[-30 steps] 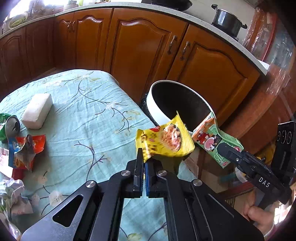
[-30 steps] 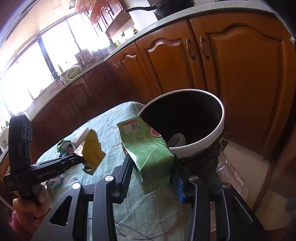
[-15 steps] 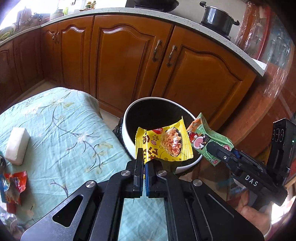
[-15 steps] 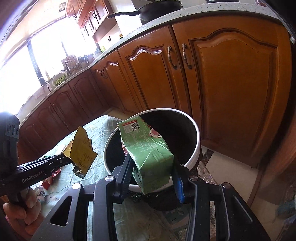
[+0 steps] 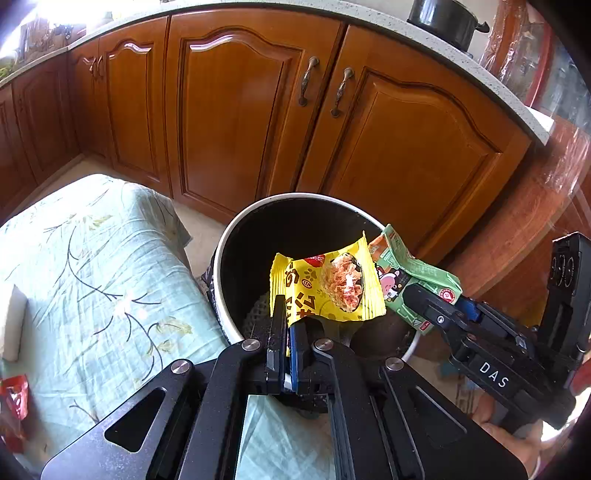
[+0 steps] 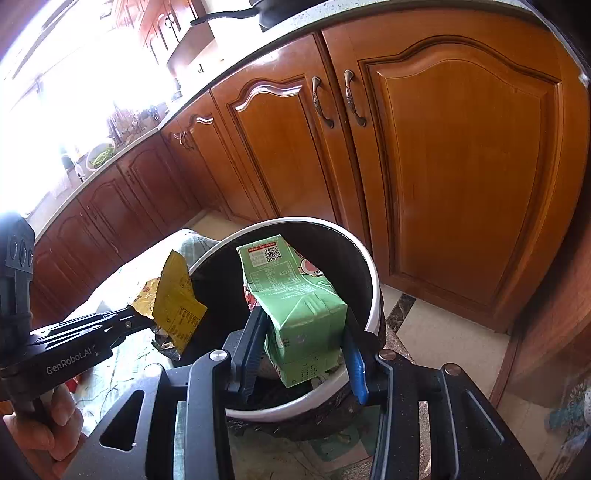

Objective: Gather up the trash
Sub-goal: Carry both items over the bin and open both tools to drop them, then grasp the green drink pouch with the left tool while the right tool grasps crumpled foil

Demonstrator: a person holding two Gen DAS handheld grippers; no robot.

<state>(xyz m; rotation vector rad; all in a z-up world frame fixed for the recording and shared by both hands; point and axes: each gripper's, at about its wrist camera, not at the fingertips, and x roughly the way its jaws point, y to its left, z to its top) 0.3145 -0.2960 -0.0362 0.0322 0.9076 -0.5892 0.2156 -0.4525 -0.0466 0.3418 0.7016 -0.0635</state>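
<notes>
From the left wrist view, the left gripper [image 5: 287, 325] has its fingers pinched together on the lower corner of a yellow snack wrapper [image 5: 325, 286], a crinkled foil packet with a serrated edge and a printed picture of shredded food, held upright over the open mouth of the trash bin [image 5: 236, 236]. The bin is round, with a white rim and a dark inner wall, and it stands on the floor just beside the counter [image 5: 92, 266], which is draped in a pale green cloth with a branch-and-leaf print. This view alone shows a red wrapper [image 5: 14, 398] and a white block [image 5: 13, 325] lying on that cloth at the far left, and a dark pot [image 5: 447, 20] on the speckled worktop above the glossy wooden cabinet doors [image 5: 236, 110]. The right wrist view shows what the other hides: the right gripper [image 6: 304, 350] with its fingers partly spread, blue pads pressed to both sides of a green drink carton [image 6: 295, 299], a creased cardboard box tilted over the bin, with a code label on its upper face. It also shows the wrapper's plain yellow back and a hand [image 6: 48, 424] gripping the left handle.
</notes>
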